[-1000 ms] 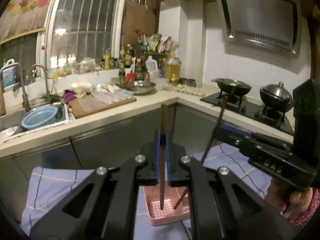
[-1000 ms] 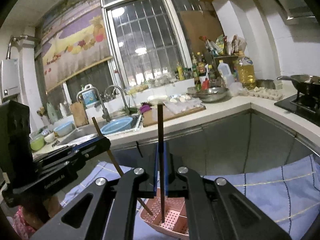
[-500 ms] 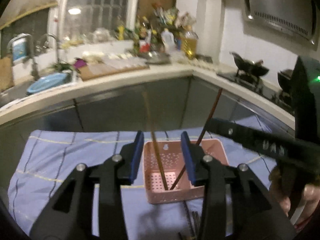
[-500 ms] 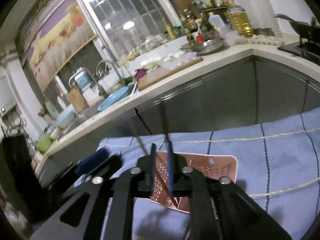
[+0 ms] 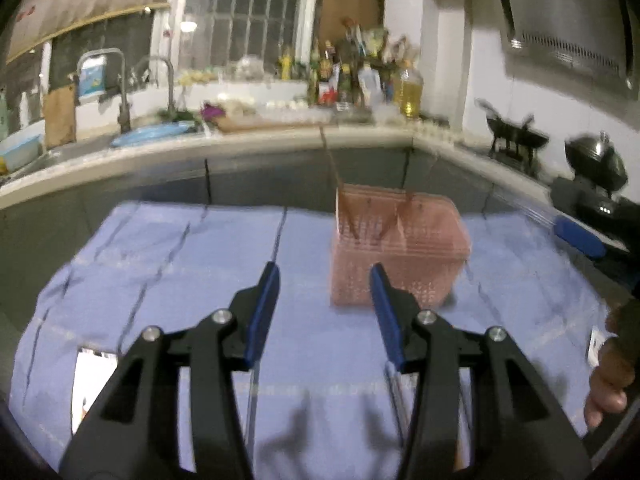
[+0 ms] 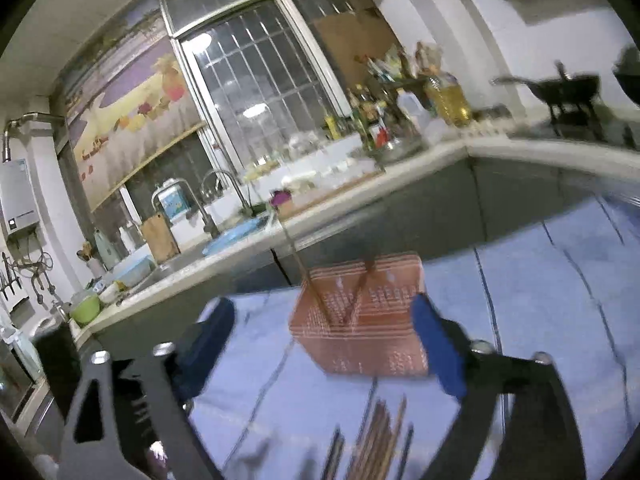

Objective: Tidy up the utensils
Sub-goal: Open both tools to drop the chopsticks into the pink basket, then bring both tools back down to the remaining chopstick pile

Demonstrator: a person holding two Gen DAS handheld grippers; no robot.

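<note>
On the blue cloth (image 5: 168,264) covering the tabletop, the left gripper (image 5: 324,312) hangs with its blue-padded fingers (image 5: 262,312) spread wide and holding nothing, likely free to fetch another piece. Further right stands the pink basket (image 5: 400,268), a perforated plastic box with two thin brown chopsticks (image 6: 298,264) leaning crossed inside it, ends resting on the bottom so they stay upright. Near the right gripper (image 6: 320,344), its fingers equally wide apart and empty, a loose bundle of chopsticks (image 6: 380,436) lies flat on the cloth, apparently the supply yet to be sorted.
</note>
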